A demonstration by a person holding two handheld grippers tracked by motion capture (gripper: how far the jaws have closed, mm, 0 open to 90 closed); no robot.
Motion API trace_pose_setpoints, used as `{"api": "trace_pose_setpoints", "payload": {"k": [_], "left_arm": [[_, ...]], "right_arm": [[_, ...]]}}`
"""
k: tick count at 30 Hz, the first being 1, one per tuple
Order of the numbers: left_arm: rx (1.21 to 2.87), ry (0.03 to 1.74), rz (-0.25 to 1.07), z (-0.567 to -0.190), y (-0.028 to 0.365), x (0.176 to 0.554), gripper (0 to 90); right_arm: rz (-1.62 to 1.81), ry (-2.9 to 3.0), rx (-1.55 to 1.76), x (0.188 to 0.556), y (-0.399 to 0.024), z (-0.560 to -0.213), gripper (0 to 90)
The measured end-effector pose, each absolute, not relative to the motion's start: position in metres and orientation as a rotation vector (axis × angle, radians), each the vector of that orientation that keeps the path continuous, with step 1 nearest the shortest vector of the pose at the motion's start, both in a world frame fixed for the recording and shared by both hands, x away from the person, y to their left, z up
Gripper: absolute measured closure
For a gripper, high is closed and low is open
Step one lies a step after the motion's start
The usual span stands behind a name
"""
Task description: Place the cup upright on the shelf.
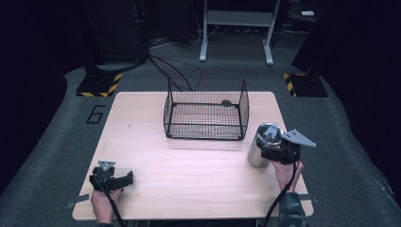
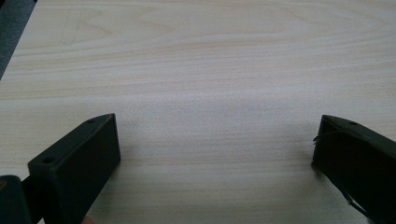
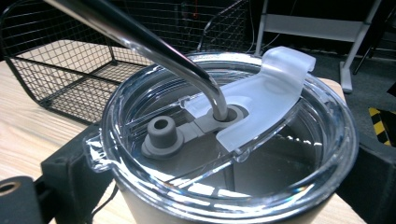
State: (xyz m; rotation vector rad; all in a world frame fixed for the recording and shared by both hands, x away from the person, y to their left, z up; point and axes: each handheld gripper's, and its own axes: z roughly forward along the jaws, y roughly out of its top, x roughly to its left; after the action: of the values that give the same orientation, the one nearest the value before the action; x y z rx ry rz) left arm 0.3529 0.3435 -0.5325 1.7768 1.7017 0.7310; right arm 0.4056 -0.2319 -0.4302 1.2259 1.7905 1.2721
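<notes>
A steel tumbler (image 1: 255, 153) with a clear lid (image 3: 233, 140) and a bent metal straw (image 3: 154, 44) stands upright near the table's right edge. My right gripper (image 1: 270, 147) is shut on the tumbler, one black jaw pressed against each side just under the lid. A black wire basket (image 1: 206, 113) sits at the back middle of the table, up and to the left of the tumbler; its mesh (image 3: 56, 70) lies just beyond the lid. My left gripper (image 1: 128, 178) rests at the front left of the table, open (image 2: 217, 135), with bare wood between its jaws.
The light wooden table (image 1: 189, 179) has a wide bare stretch between the two grippers. On the floor behind it stand a white metal frame (image 1: 236, 19), two yellow-and-black striped bases (image 1: 99, 85), and loose cables (image 1: 170, 71).
</notes>
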Motion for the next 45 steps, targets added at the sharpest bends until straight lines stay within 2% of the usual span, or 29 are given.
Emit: {"api": "trace_pose_setpoints", "payload": {"k": [45], "left_arm": [[1.777, 1.702, 0.731, -0.533, 0.343, 0.353, 0.6]], "right_arm": [[1.373, 1.946, 1.07, 0.421, -0.165, -0.401, 3.6]]}}
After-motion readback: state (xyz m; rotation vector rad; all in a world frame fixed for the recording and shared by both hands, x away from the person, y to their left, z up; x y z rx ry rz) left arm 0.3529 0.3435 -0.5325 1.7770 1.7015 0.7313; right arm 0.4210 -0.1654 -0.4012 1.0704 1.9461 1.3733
